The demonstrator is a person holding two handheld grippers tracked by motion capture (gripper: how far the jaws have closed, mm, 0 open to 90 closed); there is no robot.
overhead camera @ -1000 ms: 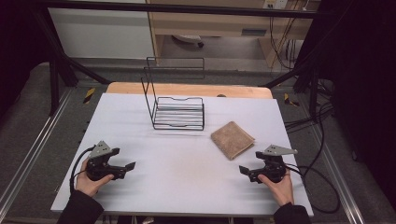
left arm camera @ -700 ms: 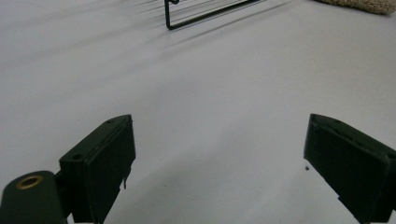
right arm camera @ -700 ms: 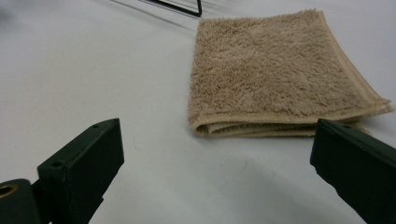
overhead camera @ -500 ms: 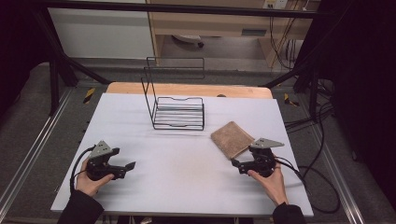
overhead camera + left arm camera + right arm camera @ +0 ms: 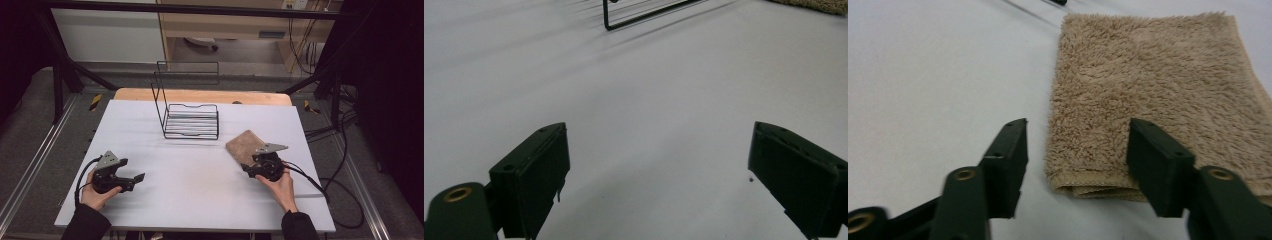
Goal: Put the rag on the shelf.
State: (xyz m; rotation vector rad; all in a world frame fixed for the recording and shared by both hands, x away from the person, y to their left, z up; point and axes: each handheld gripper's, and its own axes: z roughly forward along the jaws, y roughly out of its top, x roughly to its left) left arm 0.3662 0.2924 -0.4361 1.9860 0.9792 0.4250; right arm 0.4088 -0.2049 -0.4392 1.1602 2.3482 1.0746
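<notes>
A folded tan towel (image 5: 241,144) (image 5: 1148,75) lies flat on the white table (image 5: 200,195), right of centre. My right gripper (image 5: 248,168) (image 5: 1079,131) is low at the towel's near edge. Its jaws have just been closing, and the towel's near corner now lies between them. One jaw stands clear of the cloth on the bare table and the other sits over the pile; no squeeze shows. My left gripper (image 5: 136,180) (image 5: 659,165) rests near the front left of the table, open wide with bare table between its jaws.
A black wire rack (image 5: 192,122) (image 5: 644,15) stands at the back middle of the table, just left of the towel. A wooden strip (image 5: 200,95) runs along the far edge. Cables (image 5: 320,185) trail off the right side.
My right gripper has slid left and forward to the towel's near edge, and its jaws have narrowed around the corner. The left gripper has stayed put.
</notes>
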